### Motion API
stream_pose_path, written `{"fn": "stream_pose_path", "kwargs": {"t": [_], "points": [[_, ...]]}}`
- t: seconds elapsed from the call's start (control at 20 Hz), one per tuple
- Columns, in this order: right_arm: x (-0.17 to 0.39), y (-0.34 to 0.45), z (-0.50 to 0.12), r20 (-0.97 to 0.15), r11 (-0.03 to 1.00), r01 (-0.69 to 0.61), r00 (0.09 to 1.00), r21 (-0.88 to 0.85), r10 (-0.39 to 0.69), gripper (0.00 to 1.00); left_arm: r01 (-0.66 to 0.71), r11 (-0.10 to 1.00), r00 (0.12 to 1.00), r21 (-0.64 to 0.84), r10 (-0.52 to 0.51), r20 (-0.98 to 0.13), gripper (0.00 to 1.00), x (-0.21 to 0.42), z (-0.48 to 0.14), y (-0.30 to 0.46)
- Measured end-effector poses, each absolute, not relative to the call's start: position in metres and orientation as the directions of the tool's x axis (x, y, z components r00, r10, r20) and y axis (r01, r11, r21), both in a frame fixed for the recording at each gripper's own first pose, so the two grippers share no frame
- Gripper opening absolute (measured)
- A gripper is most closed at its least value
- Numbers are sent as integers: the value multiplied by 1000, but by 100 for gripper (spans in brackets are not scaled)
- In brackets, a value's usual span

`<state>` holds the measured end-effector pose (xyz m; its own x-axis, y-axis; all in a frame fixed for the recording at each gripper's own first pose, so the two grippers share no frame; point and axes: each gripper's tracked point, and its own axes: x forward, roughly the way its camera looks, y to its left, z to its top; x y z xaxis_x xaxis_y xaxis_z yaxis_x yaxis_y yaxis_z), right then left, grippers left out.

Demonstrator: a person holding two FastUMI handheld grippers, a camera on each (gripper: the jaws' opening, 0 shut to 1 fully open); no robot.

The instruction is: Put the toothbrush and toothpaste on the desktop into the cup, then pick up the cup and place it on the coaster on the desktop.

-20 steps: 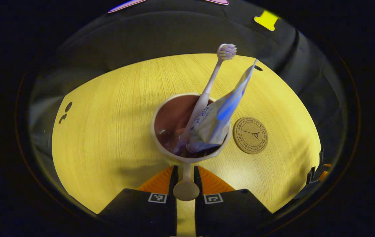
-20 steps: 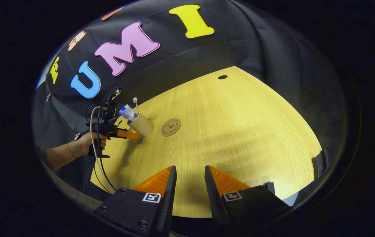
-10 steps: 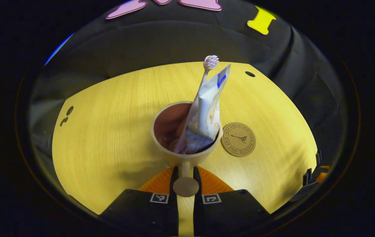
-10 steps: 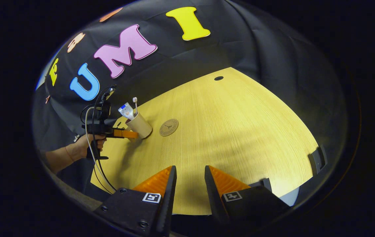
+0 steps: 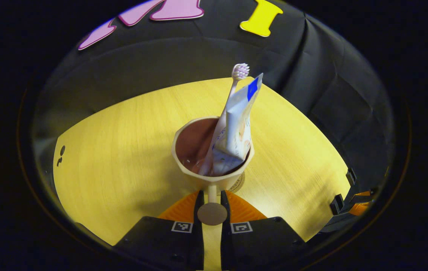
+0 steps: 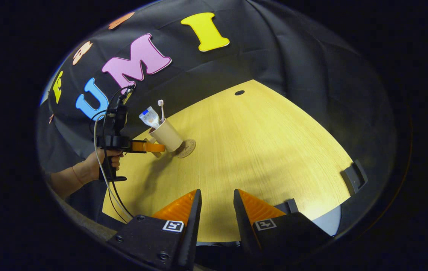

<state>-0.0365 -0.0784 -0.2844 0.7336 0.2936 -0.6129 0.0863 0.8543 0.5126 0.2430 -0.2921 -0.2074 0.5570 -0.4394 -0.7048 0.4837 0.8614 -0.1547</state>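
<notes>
Left tongs point(image 5: 211, 197) pinching handle of beige plastic cup point(image 5: 199, 178), white toothbrush point(image 5: 236, 81) and toothpaste tube point(image 5: 236, 124) inside, hovering over round cork coaster point(image 6: 187, 147) just ahead. Next: lowering squarely, releasing. Right tongs point(image 6: 214, 210) idling, slightly spread, above yellow wooden tabletop point(image 6: 259, 150).

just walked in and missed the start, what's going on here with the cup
A person's left gripper is shut on the handle of the cup, which holds the toothbrush and toothpaste. The cup is tilted and sits right over the coaster, which peeks out beneath it; whether it has touched down is hard to tell. The right gripper hangs open and empty above the desktop.
</notes>
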Motion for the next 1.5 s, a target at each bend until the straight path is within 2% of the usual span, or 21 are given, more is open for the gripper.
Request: {"fn": "stream_pose_path", "kwargs": {"t": [0.75,0.8,0.85,0.9,1.0,1.1,1.15,1.25,1.45,1.5], "points": [[-50,-104,-292,-645,852,177,732,493,221,53,510,851,543,-122,-429,-722,22,250,-229,-308],[-50,-104,-291,-644,851,176,732,494,223,53,515,850,545,-111,-425,-723,17,250,-233,-310],[-50,-102,-291,-645,851,176,731,494,223,53,521,848,544,-100,-420,-726,17,248,-235,-310],[-50,-101,-292,-646,851,175,729,495,226,53,529,843,537,-94,-418,-732,23,246,-237,-310],[-48,-98,-291,-646,852,172,728,495,229,53,544,834,516,-96,-422,-746,27,241,-241,-310],[-48,-97,-291,-647,852,171,728,494,229,53,551,831,533,-79,-423,-733,32,243,-238,-311],[-49,-98,-291,-646,852,171,728,495,229,53,554,829,538,-75,-426,-728,48,242,-236,-312],[-50,-98,-291,-646,851,171,728,496,230,53,552,832,547,-60,-416,-727,67,240,-234,-312],[-48,-98,-287,-640,854,160,732,495,234,53,545,838,568,-38,-402,-718,89,235,-227,-308],[-46,-98,-286,-638,855,158,734,495,234,53,544,838,576,-29,-399,-713,90,232,-225,-306]]}}
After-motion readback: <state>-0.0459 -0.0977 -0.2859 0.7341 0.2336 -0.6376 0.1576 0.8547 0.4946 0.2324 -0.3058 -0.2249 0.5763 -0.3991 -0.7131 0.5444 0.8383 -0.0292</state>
